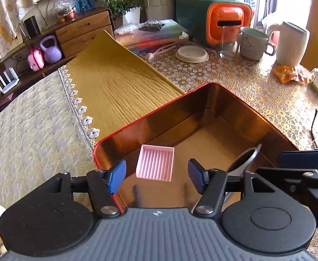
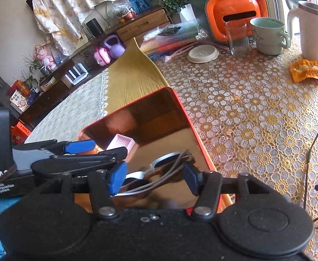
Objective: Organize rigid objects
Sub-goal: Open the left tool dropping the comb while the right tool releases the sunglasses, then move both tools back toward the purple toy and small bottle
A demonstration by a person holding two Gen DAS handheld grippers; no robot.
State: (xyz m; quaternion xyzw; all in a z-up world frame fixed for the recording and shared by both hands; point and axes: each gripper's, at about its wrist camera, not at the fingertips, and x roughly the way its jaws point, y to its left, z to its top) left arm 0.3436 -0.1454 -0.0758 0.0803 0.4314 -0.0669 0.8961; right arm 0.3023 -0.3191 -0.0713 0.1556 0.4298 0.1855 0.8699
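Note:
A red-rimmed metal tin [image 1: 256, 113] with a shiny gold inside sits on the table. A pink ribbed tray [image 1: 155, 163] lies on its floor, and a metal spoon [image 1: 244, 159] leans at its right side. My left gripper [image 1: 156, 177] is open and empty, just above the pink tray. In the right wrist view the tin [image 2: 193, 128] holds the pink tray [image 2: 120, 142] and the spoon [image 2: 159, 163]. My right gripper [image 2: 152, 177] is open and empty over the spoon. The left gripper's blue fingers [image 2: 79, 146] show at the left.
The table carries a lace-pattern cover [image 2: 256, 108] and a yellow cloth [image 1: 115, 87]. At the back stand an orange box [image 1: 226, 25], a glass [image 2: 238, 38], a mug [image 2: 267, 35], a white jug [image 2: 315, 32], a round lid [image 2: 203, 53] and an orange wrapper [image 2: 310, 69].

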